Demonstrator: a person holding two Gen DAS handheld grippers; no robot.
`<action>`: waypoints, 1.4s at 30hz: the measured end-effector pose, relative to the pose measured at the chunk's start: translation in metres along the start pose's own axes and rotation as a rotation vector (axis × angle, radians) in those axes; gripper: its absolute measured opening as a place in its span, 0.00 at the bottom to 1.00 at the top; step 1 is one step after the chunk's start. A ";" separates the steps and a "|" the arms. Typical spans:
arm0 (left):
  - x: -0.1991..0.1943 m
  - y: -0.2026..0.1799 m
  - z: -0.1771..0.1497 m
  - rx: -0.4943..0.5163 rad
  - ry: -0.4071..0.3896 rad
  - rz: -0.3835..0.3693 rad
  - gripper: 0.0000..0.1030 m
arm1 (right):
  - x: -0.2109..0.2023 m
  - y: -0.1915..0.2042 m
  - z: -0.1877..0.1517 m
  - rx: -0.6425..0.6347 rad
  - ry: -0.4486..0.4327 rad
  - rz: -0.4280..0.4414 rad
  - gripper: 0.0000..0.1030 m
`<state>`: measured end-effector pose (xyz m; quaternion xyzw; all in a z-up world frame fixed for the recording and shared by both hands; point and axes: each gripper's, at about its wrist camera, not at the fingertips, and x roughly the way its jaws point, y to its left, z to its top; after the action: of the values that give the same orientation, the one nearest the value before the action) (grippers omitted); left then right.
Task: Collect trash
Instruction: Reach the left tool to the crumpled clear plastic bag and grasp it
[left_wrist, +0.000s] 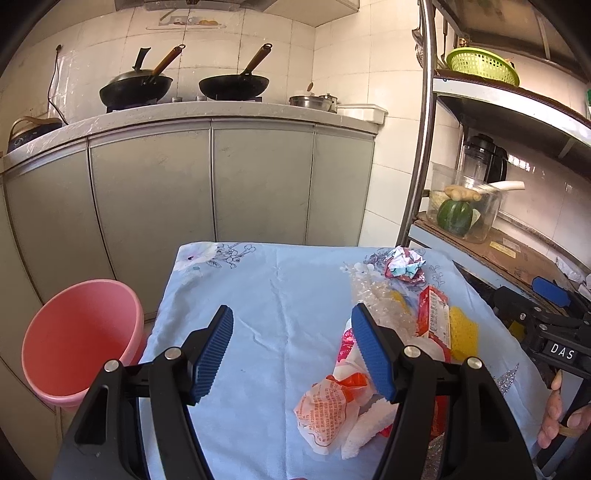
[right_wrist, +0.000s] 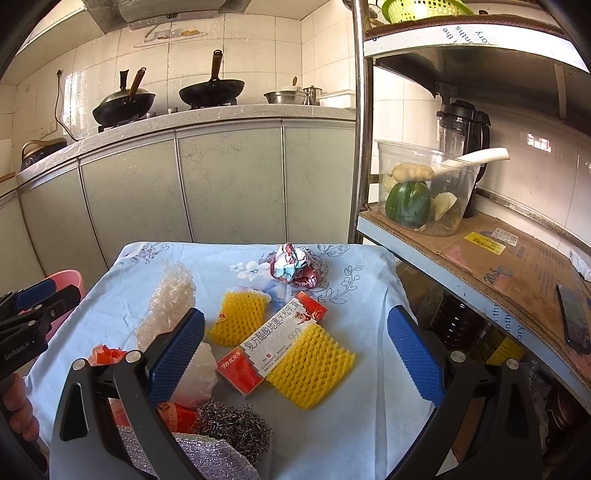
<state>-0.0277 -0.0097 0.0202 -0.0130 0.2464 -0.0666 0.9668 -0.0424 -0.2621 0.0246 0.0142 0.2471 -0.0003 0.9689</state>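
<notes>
Table with blue floral cloth (left_wrist: 280, 295) fills lower centre of both views. Pink bucket (left_wrist: 79, 339) at lower left of left wrist view looks empty — I judge nothing collected yet. On the cloth, all left to do: bubble wrap (right_wrist: 168, 302), two yellow foam nets (right_wrist: 312, 365), red-and-white medicine box (right_wrist: 271, 341), orange-printed wrapper (left_wrist: 325, 410), steel-wool scourer (right_wrist: 232, 424), crumpled paper ball (right_wrist: 293, 267). Left gripper (left_wrist: 291, 354) wide open, holding nothing. Right gripper (right_wrist: 295, 354) also wide open, empty — over the box.
</notes>
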 end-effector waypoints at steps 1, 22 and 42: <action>-0.001 0.000 0.000 -0.003 -0.002 -0.004 0.64 | -0.001 0.000 0.000 0.000 -0.003 0.000 0.97; 0.009 -0.006 -0.006 0.018 0.052 -0.044 0.64 | -0.003 0.000 0.000 0.000 -0.002 0.009 0.97; 0.029 -0.008 -0.006 0.019 0.100 -0.048 0.64 | 0.006 -0.008 -0.004 0.026 0.024 0.015 0.97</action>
<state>-0.0062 -0.0217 0.0019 -0.0064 0.2935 -0.0928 0.9514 -0.0394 -0.2697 0.0180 0.0285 0.2584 0.0041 0.9656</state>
